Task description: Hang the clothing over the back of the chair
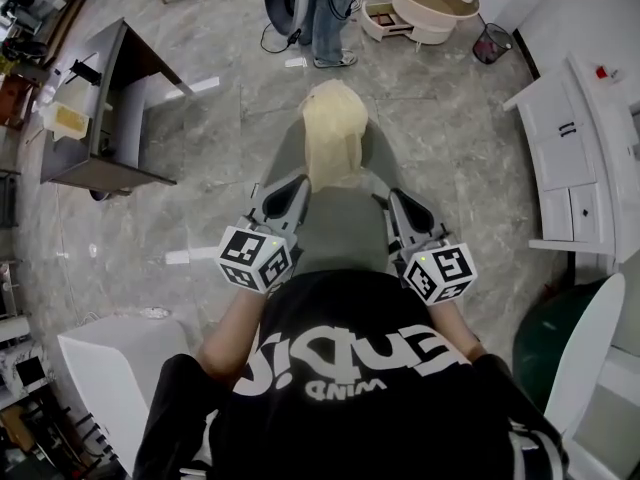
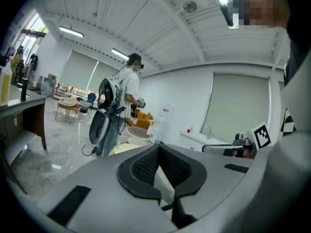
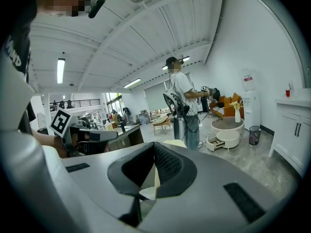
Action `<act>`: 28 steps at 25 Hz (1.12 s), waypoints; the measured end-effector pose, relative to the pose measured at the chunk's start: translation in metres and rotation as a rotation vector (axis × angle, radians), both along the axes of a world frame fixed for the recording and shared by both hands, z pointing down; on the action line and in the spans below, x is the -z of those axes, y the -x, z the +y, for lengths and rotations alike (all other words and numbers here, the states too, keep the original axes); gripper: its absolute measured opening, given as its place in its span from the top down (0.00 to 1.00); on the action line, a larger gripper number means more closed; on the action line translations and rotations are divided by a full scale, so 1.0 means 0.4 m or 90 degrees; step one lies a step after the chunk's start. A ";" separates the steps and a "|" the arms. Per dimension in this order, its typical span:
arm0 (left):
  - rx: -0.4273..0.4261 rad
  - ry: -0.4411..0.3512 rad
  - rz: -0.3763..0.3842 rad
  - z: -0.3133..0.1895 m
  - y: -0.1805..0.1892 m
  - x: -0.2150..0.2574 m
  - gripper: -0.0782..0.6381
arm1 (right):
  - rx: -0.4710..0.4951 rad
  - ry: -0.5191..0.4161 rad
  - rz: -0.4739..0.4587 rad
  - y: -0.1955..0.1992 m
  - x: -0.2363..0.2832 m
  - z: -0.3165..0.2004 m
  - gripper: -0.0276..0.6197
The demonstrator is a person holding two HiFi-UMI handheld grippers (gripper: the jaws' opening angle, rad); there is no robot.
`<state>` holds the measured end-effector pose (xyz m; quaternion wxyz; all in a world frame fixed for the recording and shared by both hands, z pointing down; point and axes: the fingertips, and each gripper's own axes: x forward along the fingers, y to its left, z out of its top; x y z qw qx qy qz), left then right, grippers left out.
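A grey-green garment (image 1: 340, 233) hangs stretched between my two grippers, in front of my chest. My left gripper (image 1: 296, 192) is shut on its left edge, and pale cloth (image 2: 163, 182) shows pinched between the dark pads (image 2: 141, 169). Over at the garment's right edge my right gripper (image 1: 401, 204) is shut too, with a strip of the cloth (image 3: 147, 180) between its pads (image 3: 170, 166). Just beyond the garment stands the cream chair (image 1: 334, 128), its back nearest me. In their own views the left gripper (image 2: 158, 146) and the right gripper (image 3: 154, 145) point almost level across the room.
A dark desk (image 1: 100, 118) stands at the left, white cabinets (image 1: 580, 158) at the right. A person (image 1: 325, 13) stands beyond the chair near a round white table (image 1: 430, 3) and a bin (image 1: 492, 43). A white chair (image 1: 105, 368) is at my lower left.
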<state>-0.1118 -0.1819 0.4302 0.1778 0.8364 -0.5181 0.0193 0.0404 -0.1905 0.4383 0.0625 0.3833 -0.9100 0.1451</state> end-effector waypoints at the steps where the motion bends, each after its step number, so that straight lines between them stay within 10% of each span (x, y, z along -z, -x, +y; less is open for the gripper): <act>1: 0.001 -0.007 -0.007 0.011 0.000 0.005 0.87 | 0.002 -0.002 0.000 -0.001 0.001 0.004 0.94; 28: 0.066 -0.060 -0.081 0.103 0.045 0.018 0.87 | 0.035 -0.036 -0.007 0.014 0.019 0.047 0.94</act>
